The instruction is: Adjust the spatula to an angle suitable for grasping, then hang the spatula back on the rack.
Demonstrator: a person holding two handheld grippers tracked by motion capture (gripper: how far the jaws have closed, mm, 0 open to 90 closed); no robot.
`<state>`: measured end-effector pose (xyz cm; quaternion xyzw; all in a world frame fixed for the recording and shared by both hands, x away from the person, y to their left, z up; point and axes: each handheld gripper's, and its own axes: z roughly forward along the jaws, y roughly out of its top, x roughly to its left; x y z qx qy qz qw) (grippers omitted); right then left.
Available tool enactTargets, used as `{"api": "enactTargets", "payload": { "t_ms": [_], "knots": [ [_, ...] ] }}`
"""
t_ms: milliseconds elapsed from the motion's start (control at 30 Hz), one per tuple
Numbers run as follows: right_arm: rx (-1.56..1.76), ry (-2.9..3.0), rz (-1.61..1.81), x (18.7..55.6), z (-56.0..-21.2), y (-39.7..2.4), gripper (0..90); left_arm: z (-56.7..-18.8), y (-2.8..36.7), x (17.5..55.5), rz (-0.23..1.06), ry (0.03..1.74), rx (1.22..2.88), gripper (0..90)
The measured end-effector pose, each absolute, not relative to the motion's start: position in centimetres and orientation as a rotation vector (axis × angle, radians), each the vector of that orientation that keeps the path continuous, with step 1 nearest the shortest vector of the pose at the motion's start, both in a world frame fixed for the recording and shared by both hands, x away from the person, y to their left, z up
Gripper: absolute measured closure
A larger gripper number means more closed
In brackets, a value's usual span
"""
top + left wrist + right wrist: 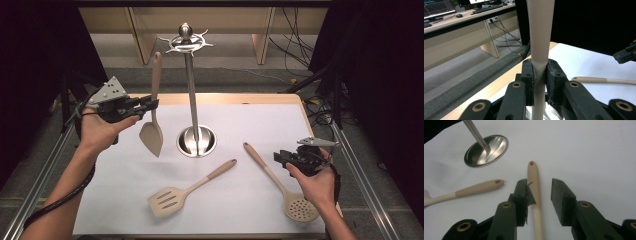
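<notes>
Left claw (150,106) clamps the spatula (152,131) upright beside the rack (190,45).
Lift its handle hole onto a hook above; right claw (539,195) waits open astride the skimmer handle (535,195).

A tall steel utensil stand (196,140) rises mid-tabletop (280,125). Left of it a beige pointed spatula (152,135) hangs in the left tongs (150,105); a beige slotted turner (172,198) lies before it, a beige skimmer spoon (295,202) to its right.
</notes>
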<state>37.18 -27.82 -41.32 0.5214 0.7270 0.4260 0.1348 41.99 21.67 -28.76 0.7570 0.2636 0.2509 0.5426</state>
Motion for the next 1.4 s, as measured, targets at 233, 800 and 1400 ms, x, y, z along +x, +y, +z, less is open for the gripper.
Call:
{"api": "enactTargets", "payload": {
  "t_ms": [233, 800, 1400],
  "knots": [
    [1.467, 2.119, 1.204, 37.3, -41.3, -28.1, 67.1, -28.7, 21.5, 42.2, 0.578, 0.625, 1.803, 77.2],
    [1.487, 2.1, 1.213, 37.2, -41.3, -28.5, 67.1, -27.8, 21.5, 42.5, 0.574, 0.617, 1.803, 77.2],
    [1.475, 2.111, 1.219, 38.1, -41.2, -28.5, 67.3, -27.6, 21.7, 42.9, 0.58, 0.636, 1.835, 77.2]
  ]
}}
